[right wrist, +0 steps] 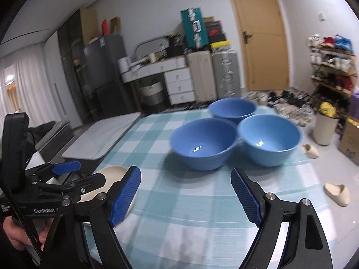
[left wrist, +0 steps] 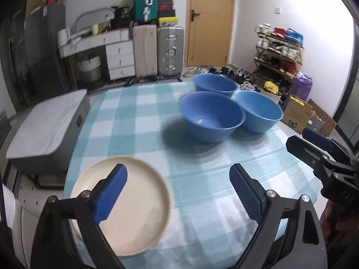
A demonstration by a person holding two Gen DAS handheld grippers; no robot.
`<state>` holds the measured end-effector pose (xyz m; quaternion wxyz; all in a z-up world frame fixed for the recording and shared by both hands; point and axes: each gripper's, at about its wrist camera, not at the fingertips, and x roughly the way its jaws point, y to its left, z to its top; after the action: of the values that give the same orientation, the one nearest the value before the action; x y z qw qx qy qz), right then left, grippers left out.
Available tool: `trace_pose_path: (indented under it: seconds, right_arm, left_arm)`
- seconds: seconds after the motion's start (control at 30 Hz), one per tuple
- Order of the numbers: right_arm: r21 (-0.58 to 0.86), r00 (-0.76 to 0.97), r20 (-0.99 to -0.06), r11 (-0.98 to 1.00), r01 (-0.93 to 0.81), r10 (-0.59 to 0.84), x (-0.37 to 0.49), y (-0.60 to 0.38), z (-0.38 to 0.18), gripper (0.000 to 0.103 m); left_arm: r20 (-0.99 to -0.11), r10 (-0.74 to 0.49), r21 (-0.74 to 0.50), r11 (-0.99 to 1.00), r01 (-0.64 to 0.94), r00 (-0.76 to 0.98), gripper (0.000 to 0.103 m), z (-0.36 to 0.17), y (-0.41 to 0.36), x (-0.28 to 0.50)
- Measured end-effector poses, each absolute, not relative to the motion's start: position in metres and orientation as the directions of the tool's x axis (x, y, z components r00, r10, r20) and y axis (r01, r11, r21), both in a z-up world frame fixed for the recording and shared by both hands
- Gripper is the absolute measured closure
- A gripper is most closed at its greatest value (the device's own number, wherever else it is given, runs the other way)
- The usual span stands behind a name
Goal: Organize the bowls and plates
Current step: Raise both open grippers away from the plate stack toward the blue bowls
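Three blue bowls stand close together on the far right of the blue-checked tablecloth [left wrist: 134,116]: a near one [left wrist: 211,116], a far one [left wrist: 215,85] and a right one [left wrist: 260,109]. All three are empty. A cream plate [left wrist: 139,201] lies at the near left corner, with a second rim showing under it. My left gripper [left wrist: 178,170] hangs open above the cloth, its left finger over the plate, holding nothing. My right gripper [right wrist: 185,172] is open too, in front of the near bowl [right wrist: 204,143], with bare cloth between its fingers. It also shows at the right edge [left wrist: 298,137].
A low white-topped cabinet [left wrist: 44,125] stands against the table's left side. Beyond the table are drawers, suitcases [left wrist: 157,51], a wooden door and a shoe rack [left wrist: 278,51]. Slippers [right wrist: 336,194] and a cardboard box [left wrist: 298,112] lie on the floor to the right.
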<state>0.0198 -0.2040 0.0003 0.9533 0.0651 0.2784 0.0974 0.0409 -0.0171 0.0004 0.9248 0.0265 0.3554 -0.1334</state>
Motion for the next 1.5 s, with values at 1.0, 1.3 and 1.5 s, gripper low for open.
trace_pose_path:
  seconds: [1.0, 1.3, 1.5]
  right_arm:
    - [0.064, 0.917, -0.398, 0.998, -0.005, 0.030, 0.003, -0.280, -0.029, 0.001]
    - [0.219, 0.896, -0.437, 0.975, 0.022, 0.078, 0.005, -0.293, -0.031, 0.001]
    - [0.207, 0.902, -0.427, 0.978, 0.023, 0.070, -0.013, -0.288, -0.024, 0.001]
  left_arm:
    - [-0.611, -0.004, 0.066, 0.996, 0.056, 0.791, 0.000, -0.047, -0.089, 0.068]
    - [-0.631, -0.093, -0.008, 0.994, 0.113, 0.770, 0.000, -0.044, -0.089, 0.048]
    - [-0.616, -0.120, -0.010, 0.989, 0.146, 0.778, 0.000, -0.035, -0.094, 0.028]
